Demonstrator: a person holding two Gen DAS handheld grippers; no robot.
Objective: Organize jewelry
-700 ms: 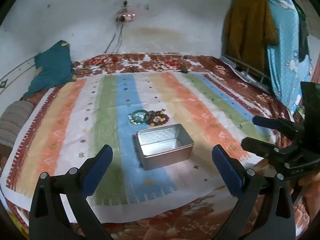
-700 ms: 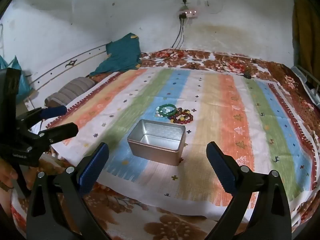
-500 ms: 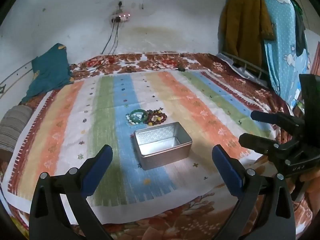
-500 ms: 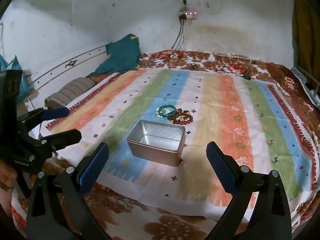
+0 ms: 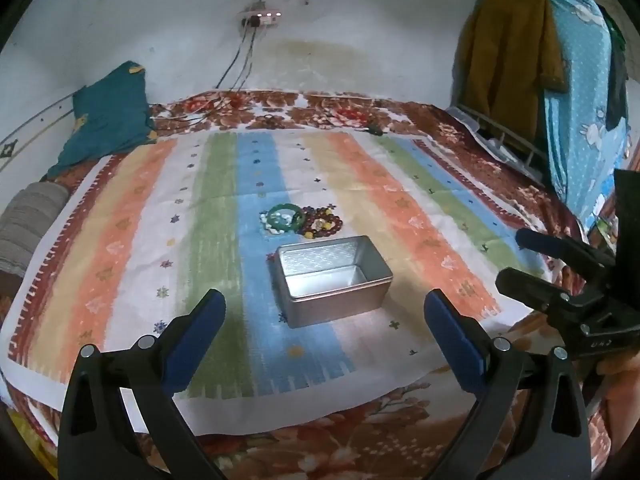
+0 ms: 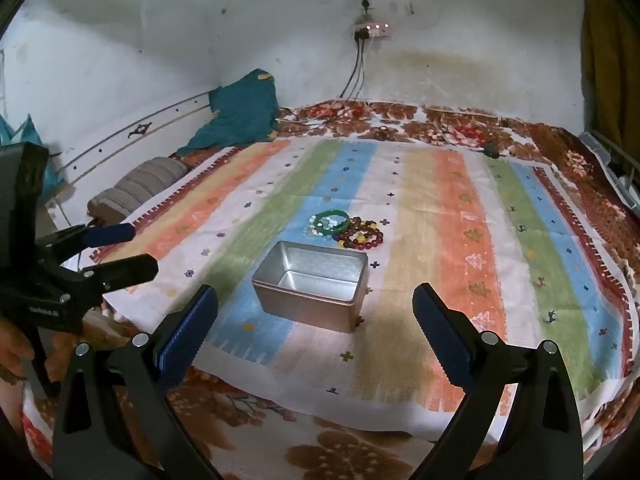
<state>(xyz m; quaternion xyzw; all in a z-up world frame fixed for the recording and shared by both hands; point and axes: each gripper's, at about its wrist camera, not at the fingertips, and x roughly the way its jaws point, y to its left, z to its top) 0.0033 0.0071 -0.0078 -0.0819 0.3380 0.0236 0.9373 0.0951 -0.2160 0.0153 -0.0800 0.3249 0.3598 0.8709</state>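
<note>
An open silver tin box sits empty on a striped cloth spread over a bed. Just beyond it lie a green bangle, a white bead bracelet under it, and dark red bead bracelets. My left gripper hovers open near the cloth's front edge, short of the box. My right gripper is open too, with nothing between its fingers.
A teal pillow and a grey rolled cloth lie at the bed's left. Clothes hang at the right above a metal rail. A power strip with cables is on the wall. A hand holds the left gripper.
Both views have shifted slightly; the left view turned a little right, so the box sits a bit more to the left. Both grippers stay open.
</note>
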